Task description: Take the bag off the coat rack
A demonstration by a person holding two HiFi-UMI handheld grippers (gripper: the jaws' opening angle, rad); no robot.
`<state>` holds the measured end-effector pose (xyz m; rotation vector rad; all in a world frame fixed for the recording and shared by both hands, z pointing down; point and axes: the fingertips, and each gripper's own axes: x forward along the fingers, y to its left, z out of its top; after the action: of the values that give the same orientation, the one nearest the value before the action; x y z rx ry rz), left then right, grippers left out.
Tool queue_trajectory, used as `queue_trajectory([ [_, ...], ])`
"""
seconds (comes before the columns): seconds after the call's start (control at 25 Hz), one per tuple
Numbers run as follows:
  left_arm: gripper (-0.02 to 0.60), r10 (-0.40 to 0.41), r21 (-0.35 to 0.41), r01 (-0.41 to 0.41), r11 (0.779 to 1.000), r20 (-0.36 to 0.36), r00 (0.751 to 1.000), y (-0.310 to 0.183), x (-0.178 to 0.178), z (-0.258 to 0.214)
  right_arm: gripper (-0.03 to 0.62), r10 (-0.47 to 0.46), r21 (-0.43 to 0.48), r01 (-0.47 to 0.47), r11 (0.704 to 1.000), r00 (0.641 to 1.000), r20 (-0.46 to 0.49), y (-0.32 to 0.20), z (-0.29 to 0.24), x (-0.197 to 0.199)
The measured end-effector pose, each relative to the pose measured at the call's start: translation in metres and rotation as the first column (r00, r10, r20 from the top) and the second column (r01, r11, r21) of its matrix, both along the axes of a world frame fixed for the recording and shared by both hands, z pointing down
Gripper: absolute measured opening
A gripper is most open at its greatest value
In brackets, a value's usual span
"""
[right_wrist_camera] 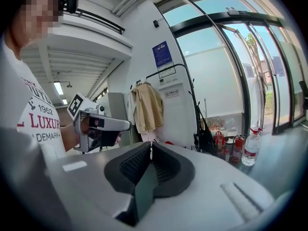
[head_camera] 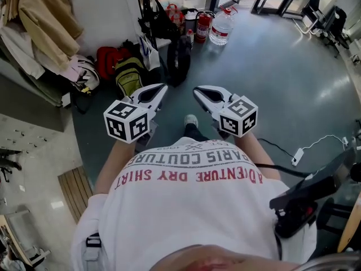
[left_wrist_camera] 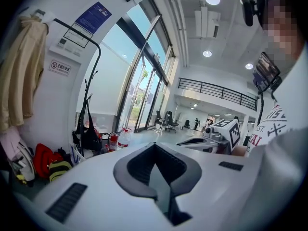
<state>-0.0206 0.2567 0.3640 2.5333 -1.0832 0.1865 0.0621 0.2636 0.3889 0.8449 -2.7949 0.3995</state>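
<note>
Glass-fronted lobby, grey floor. Black bag (head_camera: 157,22) hangs by its straps on the coat rack (left_wrist_camera: 87,95) by the wall, well ahead of both grippers. Left gripper (head_camera: 162,88) and right gripper (head_camera: 198,90): jaws pressed together, nothing held. Bag likely soft, slack and fairly light; best taken at the straps, near the hook. Legible on the shirt (head_camera: 192,174): "PARIS COUTURE", "ADVENTURE DRY SHIRT". Wall notices (left_wrist_camera: 94,16) unreadable.

Red-lettered white T-shirt (head_camera: 192,208); white, black-padded left gripper (head_camera: 163,87) and right gripper (head_camera: 197,89)
</note>
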Motion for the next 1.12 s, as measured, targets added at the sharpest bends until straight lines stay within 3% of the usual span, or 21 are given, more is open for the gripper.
queue_trajectory([
  [0.2,0.002,-0.048,0.007,0.048,0.999,0.016,0.999,-0.047,-0.012,0.009,0.003,-0.053,0.017,0.052,0.998,0.998,0.025,-0.053,0.007,-0.013],
  [0.4,0.002,-0.113,-0.012,0.113,0.993,0.029,0.993,-0.133,-0.03,0.025,0.003,-0.129,0.007,0.129,0.992,0.991,0.035,-0.147,0.02,-0.034],
  [0.68,0.002,-0.219,-0.045,0.219,0.975,0.005,0.976,-0.326,-0.054,0.032,0.003,-0.209,-0.01,0.209,0.978,0.977,0.031,-0.348,0.026,-0.057],
  [0.92,0.002,-0.263,-0.077,0.264,0.962,0.015,0.965,-0.496,-0.068,0.031,0.003,-0.231,-0.051,0.232,0.971,0.973,0.015,-0.521,0.032,-0.069],
  [1.12,0.002,-0.31,-0.096,0.31,0.946,0.024,0.951,-0.595,-0.09,0.033,0.004,-0.242,-0.063,0.243,0.968,0.97,0.028,-0.627,0.029,-0.084],
])
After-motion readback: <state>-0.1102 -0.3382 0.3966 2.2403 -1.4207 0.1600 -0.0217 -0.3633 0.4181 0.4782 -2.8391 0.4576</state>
